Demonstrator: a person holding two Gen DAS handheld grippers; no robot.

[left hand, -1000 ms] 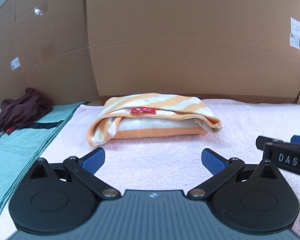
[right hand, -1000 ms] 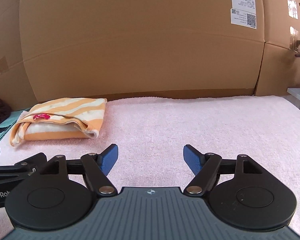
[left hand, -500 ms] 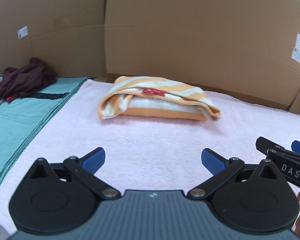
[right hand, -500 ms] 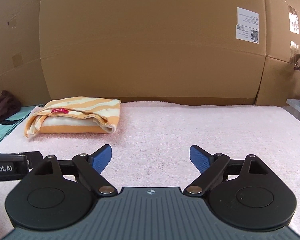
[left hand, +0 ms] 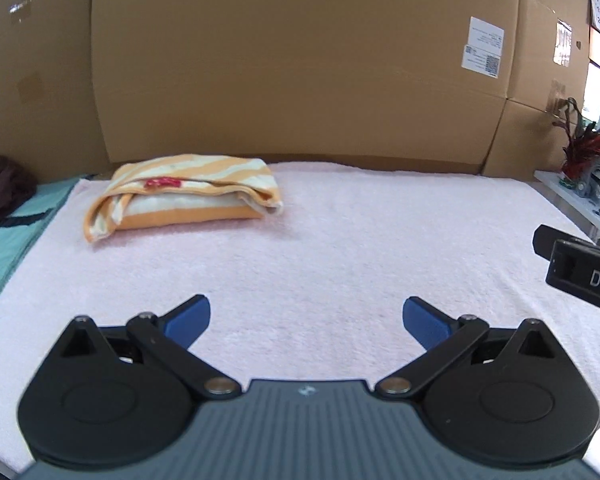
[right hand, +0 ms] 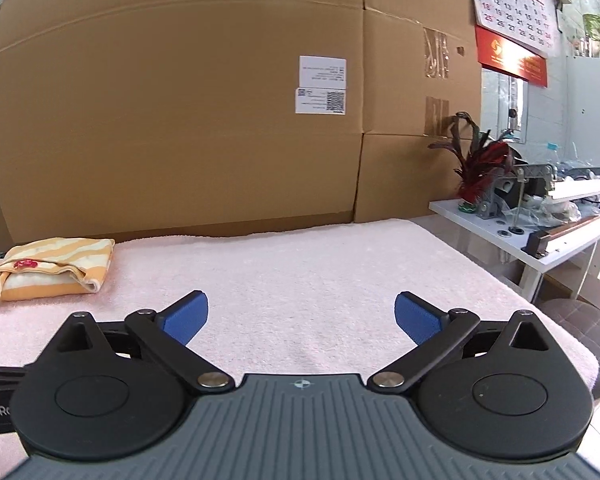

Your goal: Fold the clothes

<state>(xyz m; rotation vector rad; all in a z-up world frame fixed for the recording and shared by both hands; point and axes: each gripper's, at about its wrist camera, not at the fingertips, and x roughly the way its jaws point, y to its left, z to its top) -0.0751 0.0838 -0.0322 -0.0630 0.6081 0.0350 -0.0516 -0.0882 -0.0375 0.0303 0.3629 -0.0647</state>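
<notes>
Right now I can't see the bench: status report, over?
Left gripper open, empty. Right gripper open, empty, jaws just widened. Striped garment folded on pink towel. Nothing blocking.

An orange-and-cream striped garment (left hand: 184, 196) lies folded into a thick, roughly rectangular bundle near the far left of the pink towel-covered desk (left hand: 340, 248), close to the cardboard wall. A small red patch (left hand: 162, 182) shows on top; its left end droops loose.

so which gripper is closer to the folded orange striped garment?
Left. The left gripper faces the folded garment up and left of it; the right gripper sits farther right, garment at its far left. Both open, empty.
</notes>
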